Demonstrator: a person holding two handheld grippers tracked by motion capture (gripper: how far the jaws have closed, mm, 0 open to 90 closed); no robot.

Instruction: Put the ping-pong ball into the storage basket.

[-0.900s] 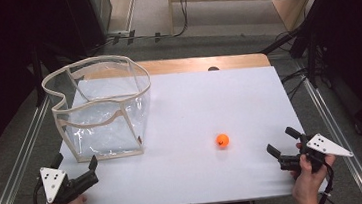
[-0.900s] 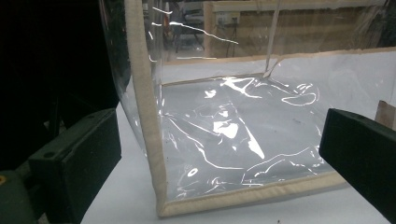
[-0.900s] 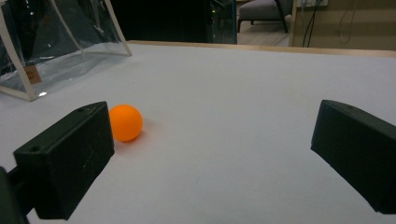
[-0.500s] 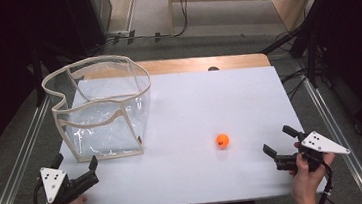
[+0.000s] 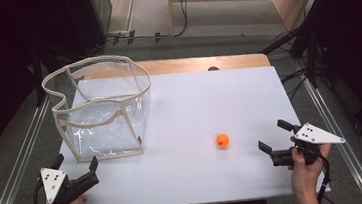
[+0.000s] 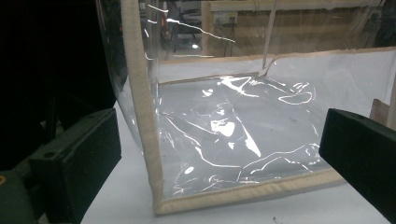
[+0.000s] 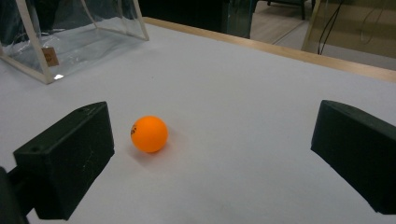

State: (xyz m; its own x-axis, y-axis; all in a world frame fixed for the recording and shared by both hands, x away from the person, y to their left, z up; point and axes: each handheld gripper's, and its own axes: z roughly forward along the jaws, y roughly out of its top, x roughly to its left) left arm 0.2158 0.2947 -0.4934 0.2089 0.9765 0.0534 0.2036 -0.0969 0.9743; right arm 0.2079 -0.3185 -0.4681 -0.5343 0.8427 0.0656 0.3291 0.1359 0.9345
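ball: little orange ball (image 5: 222, 139) sits loose on the white table (image 5: 209, 104), off to the right of the clear bag, well apart from it
bag: clear bag (image 5: 100, 107) with beige trim, standing upright, top open
right gripper: right gripper (image 5: 278, 142) is near the ball on the side away from the bag, jaws spread wide, nothing in them, not touching the ball
left gripper: left gripper (image 5: 76, 167) is just in front of the bag's near corner, jaws wide too, not gripping anything

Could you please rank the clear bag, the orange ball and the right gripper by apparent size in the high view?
1. Clear bag, by far the largest.
2. Right gripper, much smaller.
3. Orange ball, the smallest.
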